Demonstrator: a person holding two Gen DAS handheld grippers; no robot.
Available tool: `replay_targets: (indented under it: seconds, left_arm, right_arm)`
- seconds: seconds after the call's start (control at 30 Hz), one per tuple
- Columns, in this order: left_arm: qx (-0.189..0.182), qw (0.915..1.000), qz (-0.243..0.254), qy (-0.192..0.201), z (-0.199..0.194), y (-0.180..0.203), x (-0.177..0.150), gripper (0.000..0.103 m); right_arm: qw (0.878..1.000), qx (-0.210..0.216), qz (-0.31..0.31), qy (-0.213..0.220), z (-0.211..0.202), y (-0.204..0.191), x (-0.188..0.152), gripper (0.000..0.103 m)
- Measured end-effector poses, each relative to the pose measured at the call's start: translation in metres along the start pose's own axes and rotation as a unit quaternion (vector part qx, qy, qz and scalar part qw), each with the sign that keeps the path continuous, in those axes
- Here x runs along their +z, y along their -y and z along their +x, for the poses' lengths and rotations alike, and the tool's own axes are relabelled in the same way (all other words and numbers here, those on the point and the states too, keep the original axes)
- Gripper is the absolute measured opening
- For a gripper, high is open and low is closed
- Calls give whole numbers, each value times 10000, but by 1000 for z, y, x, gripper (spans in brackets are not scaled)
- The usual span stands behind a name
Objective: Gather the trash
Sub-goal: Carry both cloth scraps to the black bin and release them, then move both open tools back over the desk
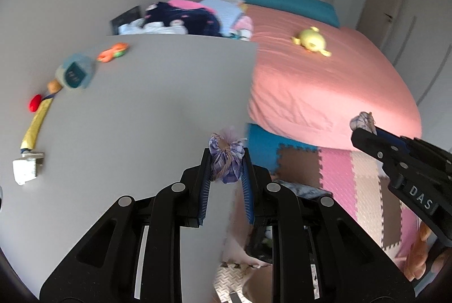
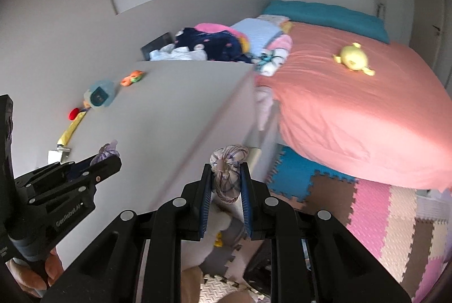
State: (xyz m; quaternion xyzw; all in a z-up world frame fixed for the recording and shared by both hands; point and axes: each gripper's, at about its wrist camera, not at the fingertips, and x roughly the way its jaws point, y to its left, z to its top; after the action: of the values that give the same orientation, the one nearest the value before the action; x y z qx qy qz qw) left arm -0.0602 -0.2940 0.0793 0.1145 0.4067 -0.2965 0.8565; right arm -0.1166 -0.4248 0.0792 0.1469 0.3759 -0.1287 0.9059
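My left gripper (image 1: 226, 166) is shut on a purple checked cloth bundle (image 1: 226, 158) tied with twine, held just past the right edge of the grey tabletop (image 1: 141, 110). My right gripper (image 2: 226, 175) is shut on a pale checked cloth bundle (image 2: 228, 170), held off the table's front corner. In the left wrist view the right gripper (image 1: 364, 127) shows at the right with its bundle (image 1: 363, 120) at the tips. In the right wrist view the left gripper (image 2: 108, 158) shows at the left with its purple bundle (image 2: 108, 151).
Along the table's far left edge lie a white box (image 1: 26, 168), a yellow tube (image 1: 36, 125), a red ball (image 1: 35, 103), a blue toy (image 1: 75, 72) and an orange toy (image 1: 113, 52). A pink bed (image 1: 325, 82) with a yellow plush (image 1: 310, 40) stands right. Foam mats (image 1: 353, 184) cover the floor.
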Motion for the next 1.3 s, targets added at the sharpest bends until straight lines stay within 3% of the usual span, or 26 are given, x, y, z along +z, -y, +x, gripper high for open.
replay_targets:
  seconds: [0.27, 0.53, 0.8, 0.83, 0.87, 0.9, 0.93, 0.97, 1.0, 1.3]
  left_arm:
    - [-391, 9974, 557, -251, 10, 79, -35, 20]
    - [-784, 9885, 1118, -655, 30, 152, -74, 20]
    - [-996, 9816, 1308, -975, 43, 183, -96, 22]
    - [-1014, 9804, 1335, -1037, 45, 186, -99, 23]
    - [-987, 9793, 1356, -1136, 47, 188, -101, 54]
    - [-943, 9791, 1359, -1185, 49, 190, -101, 100]
    - [-877, 9812, 1331, -1087, 48, 190, -102, 97]
    - [-806, 9826, 1344, -994, 47, 189, -103, 97]
    - [-753, 9830, 1361, -973, 47, 188, -103, 97]
    - [-810, 9828, 1250, -1096, 54, 176, -99, 97]
  right_arm:
    - [9982, -361, 477, 29, -33, 64, -40, 21]
    - [9946, -633, 818, -105, -49, 115, -74, 21]
    - [9906, -679, 1115, -409, -43, 146, -100, 21]
    - [9887, -729, 1218, -484, -40, 151, -103, 24]
    - [9860, -790, 1368, -536, -37, 156, -104, 47]
    - [9826, -698, 1625, -562, -34, 164, -107, 91]
    - [9820, -466, 1753, -521, -33, 169, -109, 100]
    - [9804, -219, 1873, -578, -30, 174, -111, 101]
    - [9747, -346, 1995, -950, -22, 178, -113, 101]
    - [9718, -550, 2141, -828, -16, 183, -118, 101]
